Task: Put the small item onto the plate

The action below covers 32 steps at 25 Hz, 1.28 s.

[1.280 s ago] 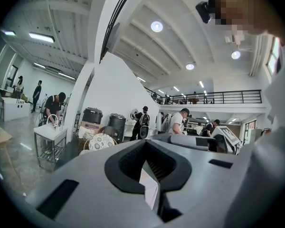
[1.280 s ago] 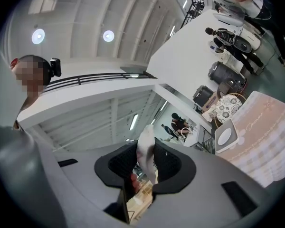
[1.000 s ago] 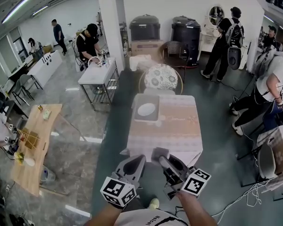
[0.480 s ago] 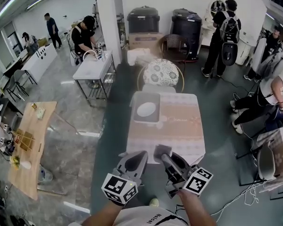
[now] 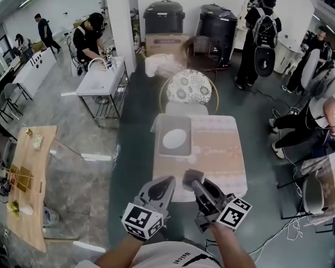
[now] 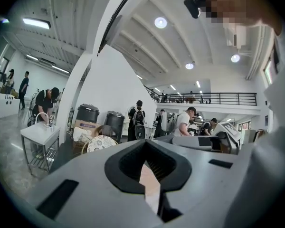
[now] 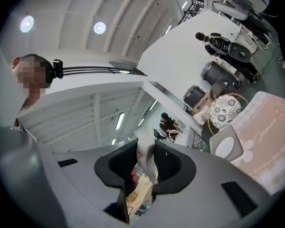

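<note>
A white plate (image 5: 174, 139) lies on a grey tray (image 5: 168, 125) at the far left of a small table (image 5: 218, 149) with a pink cloth. My right gripper (image 5: 193, 178) hovers over the table's near edge, shut on a small grey-white item (image 5: 192, 175). In the right gripper view the item (image 7: 145, 161) is pinched between the black pads, with the plate (image 7: 224, 147) far off to the right. My left gripper (image 5: 165, 181) is beside it, just left of the near edge. Its tips meet with nothing between them in the left gripper view (image 6: 145, 148).
A round patterned chair (image 5: 188, 86) stands behind the table. A white sink table (image 5: 100, 77) with a person at it is at the back left, a wooden table (image 5: 28, 172) at the left. Several people stand at the right, and cables (image 5: 285, 228) lie on the floor.
The view has closed in on the table, which now lies nearer both grippers. The right gripper, still holding the item, has come over the table's near edge.
</note>
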{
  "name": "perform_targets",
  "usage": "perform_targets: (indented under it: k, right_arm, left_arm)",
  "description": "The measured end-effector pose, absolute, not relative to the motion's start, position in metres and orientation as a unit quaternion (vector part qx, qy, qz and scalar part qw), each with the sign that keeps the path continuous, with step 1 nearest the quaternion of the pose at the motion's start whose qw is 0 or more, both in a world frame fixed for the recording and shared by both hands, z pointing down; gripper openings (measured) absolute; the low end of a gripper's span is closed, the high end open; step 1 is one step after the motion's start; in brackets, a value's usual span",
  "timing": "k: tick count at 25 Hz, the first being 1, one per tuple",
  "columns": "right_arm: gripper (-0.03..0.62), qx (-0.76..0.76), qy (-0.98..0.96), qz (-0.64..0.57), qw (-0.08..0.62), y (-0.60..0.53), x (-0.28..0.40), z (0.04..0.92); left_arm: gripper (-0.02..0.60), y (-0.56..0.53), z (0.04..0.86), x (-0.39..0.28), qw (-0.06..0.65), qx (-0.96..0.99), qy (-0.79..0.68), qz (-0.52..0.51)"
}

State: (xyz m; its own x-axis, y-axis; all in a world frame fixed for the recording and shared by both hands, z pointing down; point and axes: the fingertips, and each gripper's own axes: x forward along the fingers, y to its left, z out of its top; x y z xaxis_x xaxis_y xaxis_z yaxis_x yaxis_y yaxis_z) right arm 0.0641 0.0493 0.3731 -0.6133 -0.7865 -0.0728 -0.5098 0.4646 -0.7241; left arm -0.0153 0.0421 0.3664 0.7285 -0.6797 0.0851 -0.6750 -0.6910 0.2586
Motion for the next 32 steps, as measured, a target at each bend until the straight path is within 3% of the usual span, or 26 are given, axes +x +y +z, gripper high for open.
perform_targets:
  k: [16,32]
  right_arm:
    - [0.106,-0.424,0.811,-0.365,0.173,-0.059,0.059,0.419]
    - [0.106,-0.386,0.801,-0.448,0.094,-0.205,0.074,0.543]
  left_arm:
    - [0.005,-0.063,0.407,-0.019,0.138,0.929,-0.344,-0.007]
    - [0.005,-0.19,0.502,0.005,0.186,0.898,-0.399,0.025]
